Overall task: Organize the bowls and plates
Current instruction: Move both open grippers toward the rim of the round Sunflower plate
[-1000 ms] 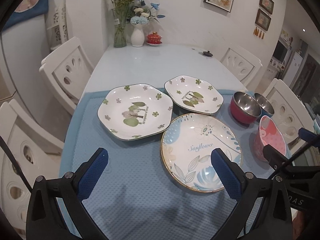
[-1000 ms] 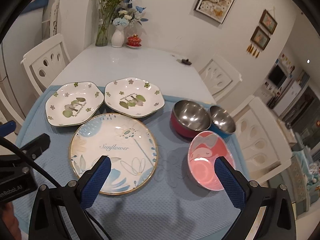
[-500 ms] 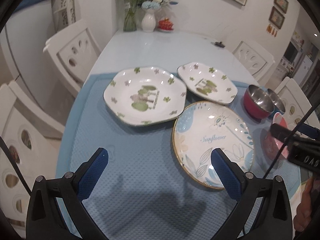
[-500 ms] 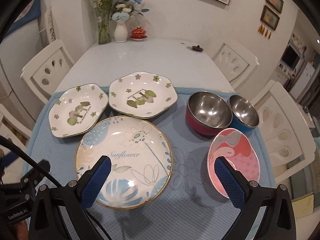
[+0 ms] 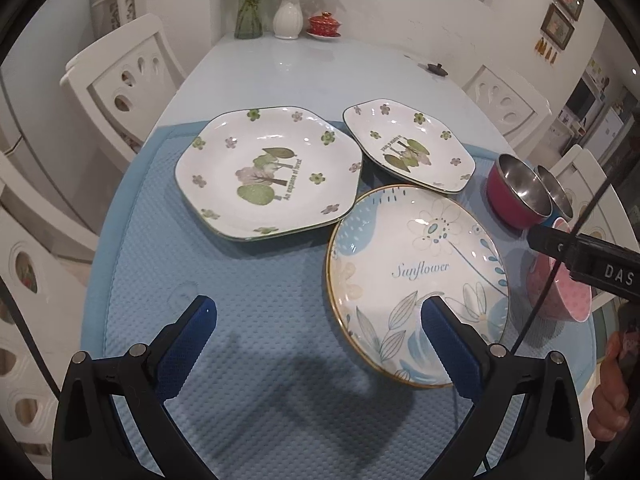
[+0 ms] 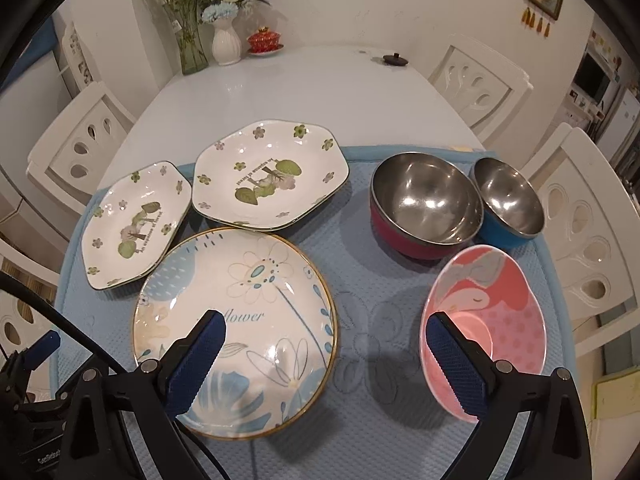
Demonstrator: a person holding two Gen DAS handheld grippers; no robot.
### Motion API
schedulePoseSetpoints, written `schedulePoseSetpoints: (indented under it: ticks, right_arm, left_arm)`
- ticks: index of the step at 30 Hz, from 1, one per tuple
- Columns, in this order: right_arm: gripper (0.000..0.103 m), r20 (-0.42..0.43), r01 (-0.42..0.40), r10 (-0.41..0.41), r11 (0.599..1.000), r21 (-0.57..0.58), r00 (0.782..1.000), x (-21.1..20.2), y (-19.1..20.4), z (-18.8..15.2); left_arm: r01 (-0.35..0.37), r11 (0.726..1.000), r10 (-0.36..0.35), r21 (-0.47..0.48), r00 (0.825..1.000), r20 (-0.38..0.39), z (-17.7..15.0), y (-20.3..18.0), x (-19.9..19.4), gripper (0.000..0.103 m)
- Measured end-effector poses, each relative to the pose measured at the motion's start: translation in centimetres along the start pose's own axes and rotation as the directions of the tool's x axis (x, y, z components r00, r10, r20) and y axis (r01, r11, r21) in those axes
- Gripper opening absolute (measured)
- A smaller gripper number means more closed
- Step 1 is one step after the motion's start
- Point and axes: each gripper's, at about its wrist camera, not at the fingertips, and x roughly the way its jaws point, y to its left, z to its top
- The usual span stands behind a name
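Observation:
On a blue mat (image 5: 248,360) lie two white hexagonal plates with green trees: one on the left (image 5: 268,172) (image 6: 134,226), one further back (image 5: 408,146) (image 6: 268,178). A round "Sunflower" plate (image 5: 416,276) (image 6: 240,320) lies in front. A red steel bowl (image 6: 424,204) (image 5: 516,192), a blue steel bowl (image 6: 508,204) and a pink flamingo bowl (image 6: 488,328) (image 5: 560,292) stand at the right. My left gripper (image 5: 318,316) is open and empty, low over the mat before the left hexagonal plate. My right gripper (image 6: 324,330) is open and empty, between the Sunflower plate and the pink bowl.
The white table (image 6: 304,84) runs back to a glass vase (image 6: 190,46), a white vase (image 6: 226,42) and a red lidded cup (image 6: 264,40). A small dark lid (image 6: 394,59) lies on it. White chairs (image 6: 588,216) stand on both sides.
Both grippers have moved forward and lower toward the dishes, which now look larger. Both stay open. No dish has moved.

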Motion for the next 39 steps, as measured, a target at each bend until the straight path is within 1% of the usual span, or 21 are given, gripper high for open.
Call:
schedulePoseSetpoints:
  ticks: [2,7,10,14,20,32,39]
  right_arm:
    - [0.096,-0.009,-0.011,0.011,1.0,0.003,1.0,0.3,-0.1,0.4]
    - [0.096,-0.018,-0.018,0.018,1.0,0.007,1.0,-0.2,-0.1,0.5]
    - [0.096,-0.03,-0.002,0.002,1.0,0.003,1.0,-0.7,0.4,0.4]
    - [0.096,-0.048,-0.03,0.031,0.999,0.012,0.998,-2.0,1.4,-0.6]
    - [0.096,-0.015,0.003,-0.003,0.999,-0.034,1.0,-4.8,2.6,-2.1]
    - [0.096,0.039,-0.014,0.014,1.0,0.01,0.999,-9.5,1.2,-4.8]
    - [0.096,0.065,-0.017,0.015,0.999,0.03,0.998,-11.1,0.3,-5.5]
  left_arm:
    - [-0.001,1.0,0.001,0.01,1.0,0.007,0.3,-0.2,-0.1,0.101]
    - [-0.011,1.0,0.011,0.019,1.0,0.024,0.8,-0.4,-1.0,0.101]
    - [-0.014,1.0,0.013,0.016,0.999,0.04,1.1,-0.6,-2.0,0.101]
    - [-0.019,1.0,0.018,0.015,0.997,0.073,1.1,-0.9,-3.9,0.101]
    - [-0.022,1.0,0.02,0.017,0.994,0.107,0.4,-1.5,-6.4,0.101]
    - [0.015,0.999,-0.019,0.032,0.99,0.141,-1.8,-3.9,-9.6,0.101]
    - [0.013,0.998,-0.023,0.059,0.986,0.164,-2.6,-4.9,-10.8,0.101]
